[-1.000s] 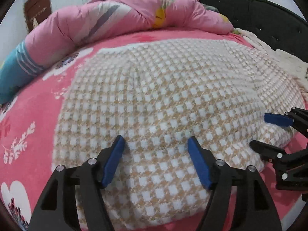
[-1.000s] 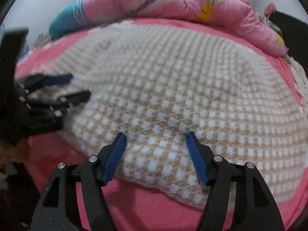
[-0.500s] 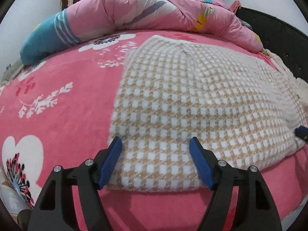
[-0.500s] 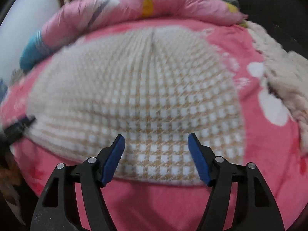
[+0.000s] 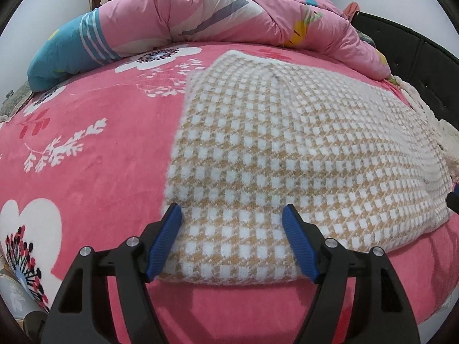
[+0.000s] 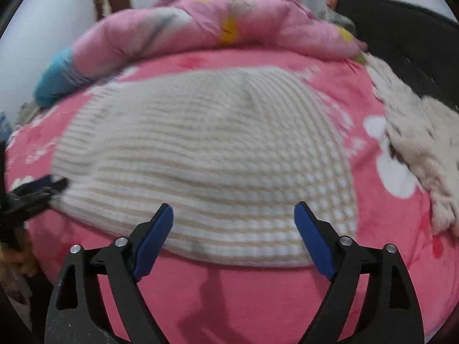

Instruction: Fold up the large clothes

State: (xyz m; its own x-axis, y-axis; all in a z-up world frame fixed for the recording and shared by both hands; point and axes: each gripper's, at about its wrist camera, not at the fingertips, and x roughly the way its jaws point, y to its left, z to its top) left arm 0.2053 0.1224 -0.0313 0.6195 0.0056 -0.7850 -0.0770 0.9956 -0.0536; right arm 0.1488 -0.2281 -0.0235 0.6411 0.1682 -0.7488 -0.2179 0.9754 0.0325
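A tan and white checked knit garment [image 5: 287, 149] lies spread flat on the pink bed; it also shows, blurred, in the right wrist view [image 6: 206, 154]. My left gripper [image 5: 232, 215] is open and empty, its fingers astride the garment's near left corner. My right gripper [image 6: 233, 215] is open and empty, its fingers over the garment's near edge toward its right corner. The left gripper shows at the left edge of the right wrist view [image 6: 37, 189]. The tip of the right gripper shows at the right edge of the left wrist view [image 5: 453, 197].
The pink flowered bedspread [image 5: 86, 154] covers the bed. A rolled pink and blue quilt [image 5: 200, 23] lies along the far side. A cream fluffy blanket [image 6: 416, 132] lies at the right by the black headboard [image 6: 401, 34].
Both grippers moved apart along the garment's near edge: the left one to the left corner, the right one toward the right corner. Both stayed open.
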